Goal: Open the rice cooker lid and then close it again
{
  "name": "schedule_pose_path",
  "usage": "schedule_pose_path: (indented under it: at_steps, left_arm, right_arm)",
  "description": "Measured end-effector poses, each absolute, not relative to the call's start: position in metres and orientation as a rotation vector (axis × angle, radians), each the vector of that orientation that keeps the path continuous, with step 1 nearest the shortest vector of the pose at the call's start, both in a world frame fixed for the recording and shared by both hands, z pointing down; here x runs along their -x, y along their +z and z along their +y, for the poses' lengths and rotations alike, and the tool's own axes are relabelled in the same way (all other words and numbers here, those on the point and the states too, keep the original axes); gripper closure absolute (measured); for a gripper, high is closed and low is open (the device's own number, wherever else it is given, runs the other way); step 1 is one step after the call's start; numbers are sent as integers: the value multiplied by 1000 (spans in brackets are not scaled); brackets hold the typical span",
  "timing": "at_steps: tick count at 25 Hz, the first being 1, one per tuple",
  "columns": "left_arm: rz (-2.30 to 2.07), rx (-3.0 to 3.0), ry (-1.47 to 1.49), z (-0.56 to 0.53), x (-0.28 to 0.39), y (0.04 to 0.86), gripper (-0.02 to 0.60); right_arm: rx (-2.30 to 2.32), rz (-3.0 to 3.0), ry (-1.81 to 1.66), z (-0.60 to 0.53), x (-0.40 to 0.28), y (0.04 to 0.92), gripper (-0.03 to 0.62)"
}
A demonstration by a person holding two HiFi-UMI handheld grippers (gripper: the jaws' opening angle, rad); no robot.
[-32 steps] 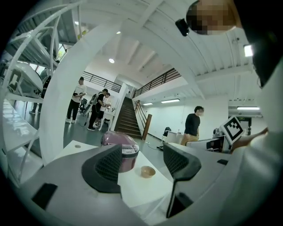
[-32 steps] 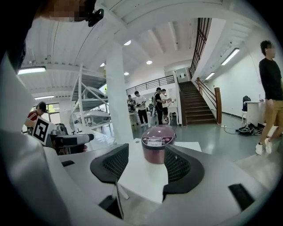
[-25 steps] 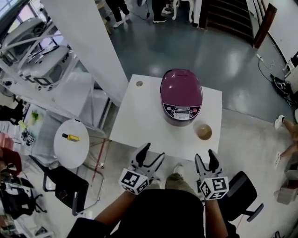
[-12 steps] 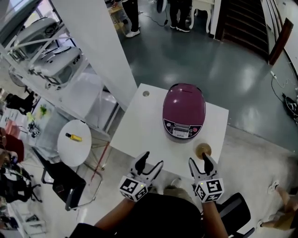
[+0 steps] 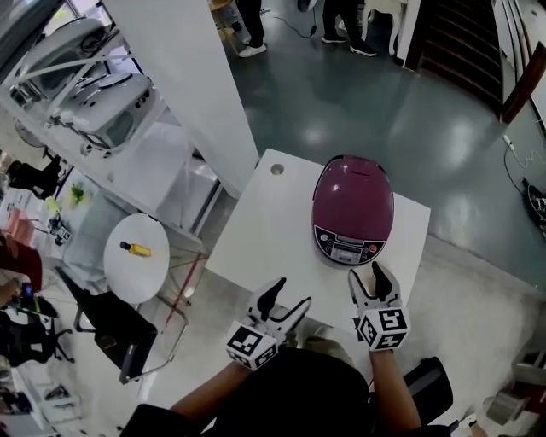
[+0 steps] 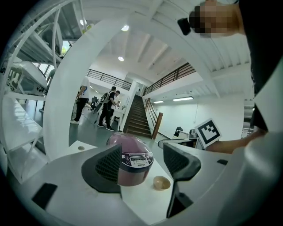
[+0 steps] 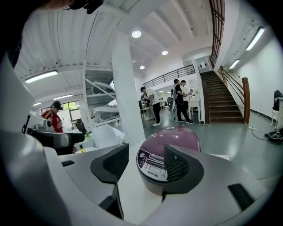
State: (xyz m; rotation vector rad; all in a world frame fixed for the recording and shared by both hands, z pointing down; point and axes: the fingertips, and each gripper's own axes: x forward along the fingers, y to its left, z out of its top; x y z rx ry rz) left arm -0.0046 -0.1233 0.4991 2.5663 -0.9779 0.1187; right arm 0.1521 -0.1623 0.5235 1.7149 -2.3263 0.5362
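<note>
Two grippers hang at the near edge of the one white table (image 5: 256, 230): the left gripper (image 5: 283, 294) and the right gripper (image 5: 367, 275), both with jaws apart and empty. Beyond them on the table sit one small bowl (image 6: 161, 182) and one purple rice cooker (image 5: 352, 209), its lid down.

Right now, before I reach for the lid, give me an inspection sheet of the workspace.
Surface: white square table.
Job's things: purple rice cooker, lid shut.
Clutter: small bowl beside the cooker; small round disc at far-left corner.
Grippers: left tool and right tool open, empty, short of the cooker.
Cables: nothing seen on the table.
Surroundings: round side table, chair, people near stairs.
</note>
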Motion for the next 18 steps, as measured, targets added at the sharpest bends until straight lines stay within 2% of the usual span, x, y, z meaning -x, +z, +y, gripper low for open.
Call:
schedule_pose_path:
  at_steps: [8, 18]
  left_arm:
    - [-945, -2542, 95, -154, 19, 508, 310]
    - [-1007, -2497, 105, -171, 45, 523, 310]
  right_arm:
    - [-1612, -2290, 552, -203, -129, 549, 375]
    - [-1584, -2246, 626, -239, -133, 583, 375]
